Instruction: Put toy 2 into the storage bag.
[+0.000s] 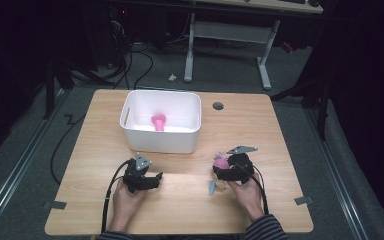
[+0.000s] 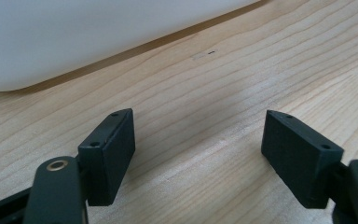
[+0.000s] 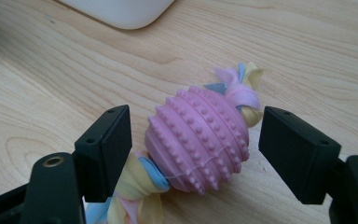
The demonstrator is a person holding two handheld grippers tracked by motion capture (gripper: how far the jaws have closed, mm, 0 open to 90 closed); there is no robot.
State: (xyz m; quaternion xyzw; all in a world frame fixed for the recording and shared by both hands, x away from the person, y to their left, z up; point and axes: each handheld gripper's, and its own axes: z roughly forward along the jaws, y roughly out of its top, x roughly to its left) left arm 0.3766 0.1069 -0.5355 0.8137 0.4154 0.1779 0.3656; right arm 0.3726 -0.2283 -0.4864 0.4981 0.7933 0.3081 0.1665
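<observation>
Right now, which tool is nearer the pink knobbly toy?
Right. The right tool straddles the toy, pads not touching it; the left tool sits well off to its left, over bare table.

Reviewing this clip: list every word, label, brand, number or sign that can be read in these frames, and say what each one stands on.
None: no readable text in the frames.
White bin: plain walls, no label.
Pink nubbed toy: bumps and ridges, no lettering.
Table: a small pale strip with a dark mark, too small to read.
Left gripper and right gripper: plain black, with screw holes and no markings.
</observation>
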